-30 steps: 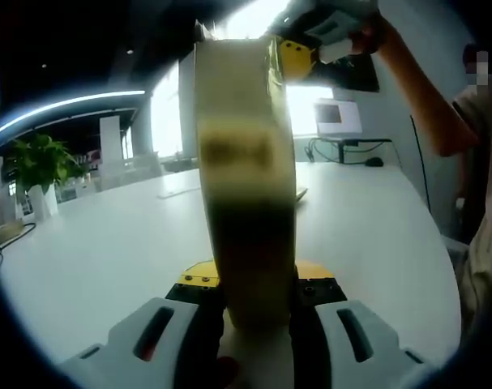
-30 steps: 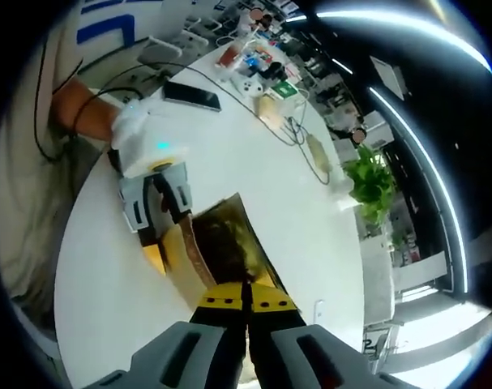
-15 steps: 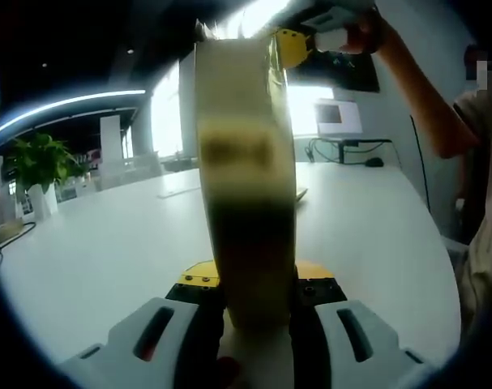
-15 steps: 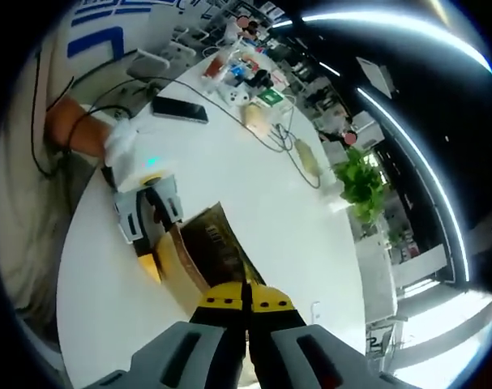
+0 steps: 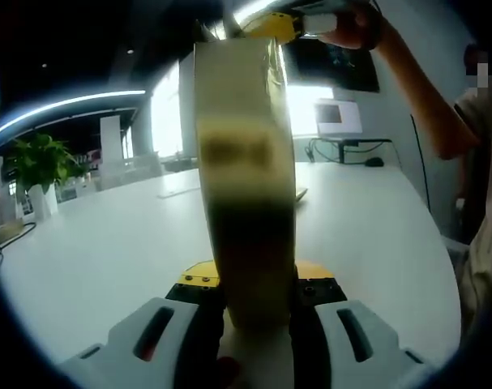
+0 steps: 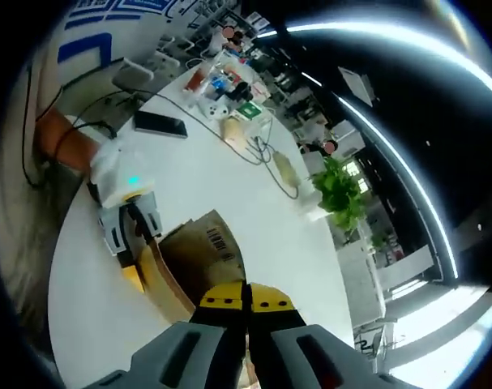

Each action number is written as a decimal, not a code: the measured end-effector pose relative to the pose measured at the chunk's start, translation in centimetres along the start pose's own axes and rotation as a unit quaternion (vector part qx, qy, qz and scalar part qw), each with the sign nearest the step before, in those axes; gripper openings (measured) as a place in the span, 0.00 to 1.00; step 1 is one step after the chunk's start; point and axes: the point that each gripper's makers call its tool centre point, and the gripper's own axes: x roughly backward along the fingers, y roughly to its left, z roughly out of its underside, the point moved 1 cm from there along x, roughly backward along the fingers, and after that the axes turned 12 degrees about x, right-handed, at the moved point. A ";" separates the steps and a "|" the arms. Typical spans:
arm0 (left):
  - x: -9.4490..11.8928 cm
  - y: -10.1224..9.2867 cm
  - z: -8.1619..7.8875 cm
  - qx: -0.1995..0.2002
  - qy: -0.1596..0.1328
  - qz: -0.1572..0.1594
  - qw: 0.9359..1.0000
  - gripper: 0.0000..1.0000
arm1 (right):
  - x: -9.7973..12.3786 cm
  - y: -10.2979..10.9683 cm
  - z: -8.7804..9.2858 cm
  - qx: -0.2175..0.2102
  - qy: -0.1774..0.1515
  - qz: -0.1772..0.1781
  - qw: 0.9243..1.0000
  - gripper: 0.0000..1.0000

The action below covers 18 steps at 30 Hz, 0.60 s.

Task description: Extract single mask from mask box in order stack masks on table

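Fingers of the left gripper point(image 5: 254, 312) pinch the mask box point(image 5: 246, 186) upright above the near edge of the tabletop point(image 5: 108, 243), steadying it so the right gripper point(image 6: 247, 301), fingers pressed together, can draw from its top, though no mask is discernible.

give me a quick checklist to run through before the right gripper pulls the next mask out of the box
1. Left gripper clamped on the mask box: ok, the box stands between its jaws.
2. Right gripper near the box top: ok, it hovers just above.
3. Right gripper jaws holding a mask: cannot tell, they look pressed together and no mask is visible between them.
4. Box opening facing the right gripper: cannot tell, the opening is hidden.
5. Bare area of the white table beside the box for stacking: ok.
6. Black phone and cables away from the box: ok.
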 end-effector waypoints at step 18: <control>0.0 0.1 0.0 0.001 -0.001 0.000 1.000 0.22 | 0.2 -2.7 0.0 0.002 -0.016 0.068 0.998 0.00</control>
